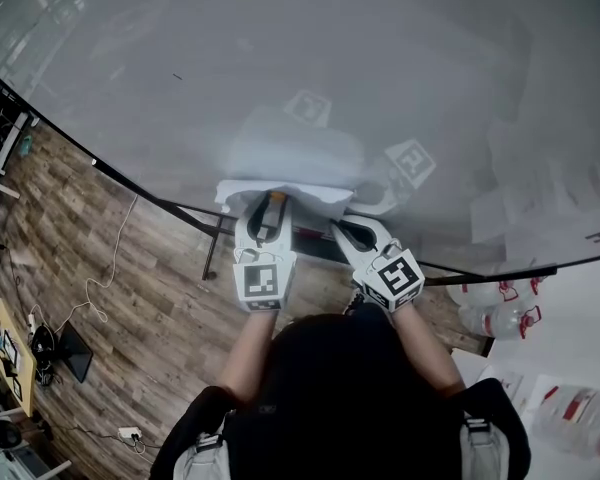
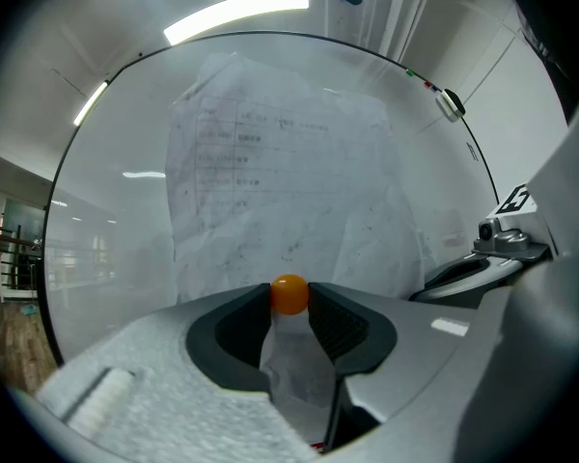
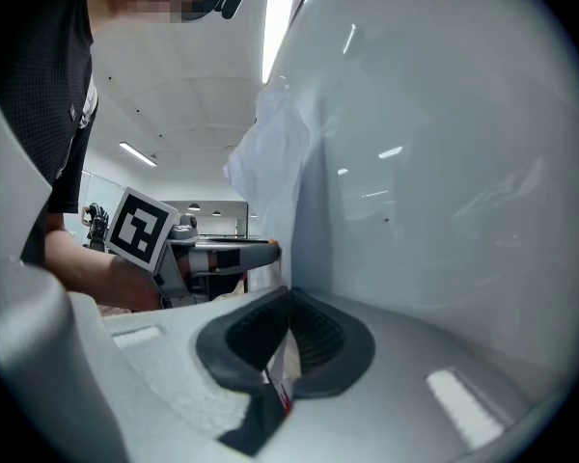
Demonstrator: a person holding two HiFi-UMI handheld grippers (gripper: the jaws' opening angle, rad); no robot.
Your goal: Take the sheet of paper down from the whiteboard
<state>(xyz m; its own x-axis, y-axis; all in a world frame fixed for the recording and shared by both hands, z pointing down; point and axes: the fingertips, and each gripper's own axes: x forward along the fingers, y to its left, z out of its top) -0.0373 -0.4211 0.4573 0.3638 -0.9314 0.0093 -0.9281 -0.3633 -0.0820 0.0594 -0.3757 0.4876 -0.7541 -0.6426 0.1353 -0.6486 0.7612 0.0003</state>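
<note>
Sheet of paper (image 1: 292, 153): lies against the whiteboard (image 1: 180, 68) low in its middle, upper part flat on the surface, lower edge standing off it toward both grippers. Carries faint rows of grey print, too pale to read; shows a small red mark, also unreadable, down between the right jaws. Looks creased and slightly crumpled. Left gripper (image 1: 270, 200): pinches a small orange ball (image 2: 289, 294) between its jaw tips, with a strip of the sheet running down through the narrow gap behind it. Right gripper (image 3: 289, 297): closes flat on the sheet's lower edge, just beside the left one, seen edge-on to the board. Bear black-and-white square markers (image 1: 260, 280) on their cubes, no words. Leaves bare board wide around the sheet above and to the left; ends in a dark rim (image 1: 130, 181) just below the grippers, wood floor (image 1: 120, 298) beneath.
</note>
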